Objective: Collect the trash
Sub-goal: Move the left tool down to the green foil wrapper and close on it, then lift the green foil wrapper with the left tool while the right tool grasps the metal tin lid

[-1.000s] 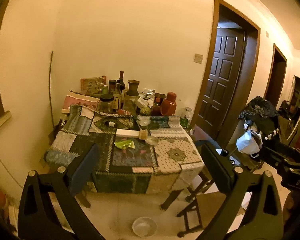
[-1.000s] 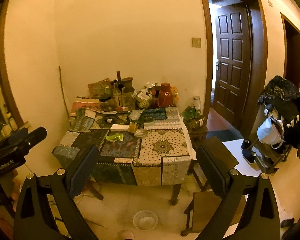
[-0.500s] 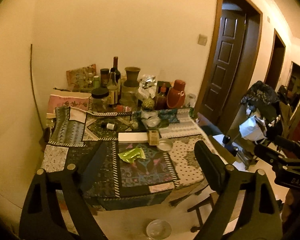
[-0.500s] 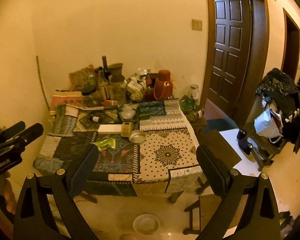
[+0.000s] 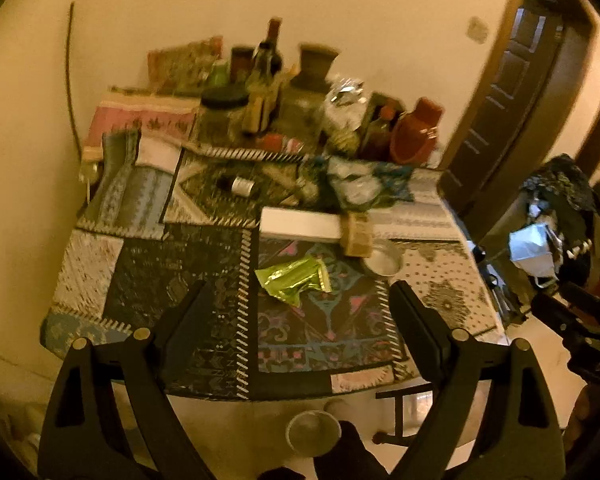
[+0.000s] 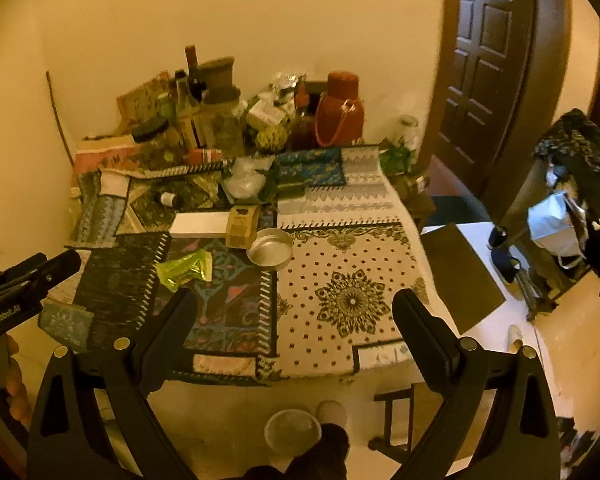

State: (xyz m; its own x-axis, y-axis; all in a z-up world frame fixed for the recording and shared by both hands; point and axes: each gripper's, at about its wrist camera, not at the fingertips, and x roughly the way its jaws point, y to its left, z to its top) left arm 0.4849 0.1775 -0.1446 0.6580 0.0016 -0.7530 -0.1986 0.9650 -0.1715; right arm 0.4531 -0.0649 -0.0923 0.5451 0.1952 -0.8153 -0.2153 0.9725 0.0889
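A crumpled green foil wrapper lies on the patchwork cloth of the table, near its front. My left gripper hovers over the front edge, open, with the wrapper just beyond its fingertips and nothing between them. In the right wrist view the wrapper sits ahead of the left fingertip. My right gripper is open and empty above the table's front right part. A crumpled clear plastic piece lies further back.
Behind the wrapper lie a white box, a small cardboard box and a round metal tin. Bottles, jars and a red jug crowd the back. A bowl stands on the floor; a stool is at the right.
Both grippers have come closer to the table and tipped downward. The table fills more of both views, and the green wrapper now lies just ahead of the left fingertips.
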